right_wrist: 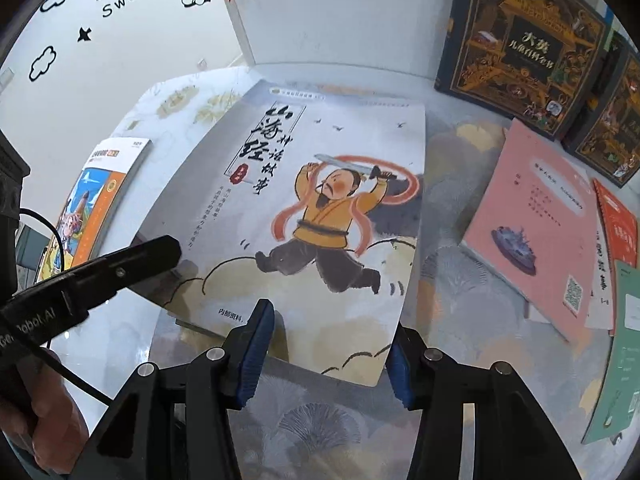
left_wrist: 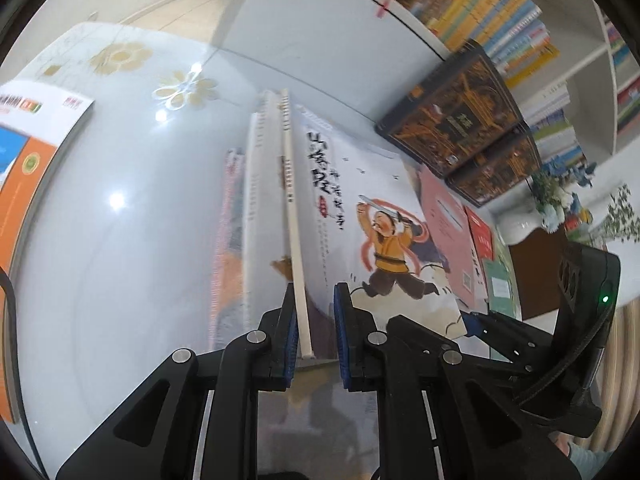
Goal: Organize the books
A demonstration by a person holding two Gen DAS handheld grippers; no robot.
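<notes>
**Kid:** What is your left claw (left_wrist: 316, 320) doing?

**Me:** It is clamped tight on a story book (right_wrist: 320, 200). The thin edge of the book sits right between my two blue pads (left_wrist: 290, 332). The cover shows a man in a yellow shirt who swings a sword over his head.

**Kid:** And your right claw (right_wrist: 328, 360)?

**Me:** Its jaws stand apart. The near edge of the same book lies between them, but the pads are not squeezing it. One pad is over the cover and the other is just beside the book's near right corner.

**Kid:** Where is the book?

**Me:** It is in the middle, over the shiny white table (left_wrist: 120, 240), and it is tilted. I cannot tell if it touches the table.

**Kid:** What else is on the table?

**Me:** A pink book (right_wrist: 536, 216) lies to the right. A red book (right_wrist: 620, 224) and a green book (right_wrist: 624, 340) are just beside it, farther right. Two big dark books (right_wrist: 520, 40) with gold pictures stand far on the right, leaning on the shelf. An orange book (right_wrist: 100, 208) lies flat on the left, well apart from the rest.
</notes>
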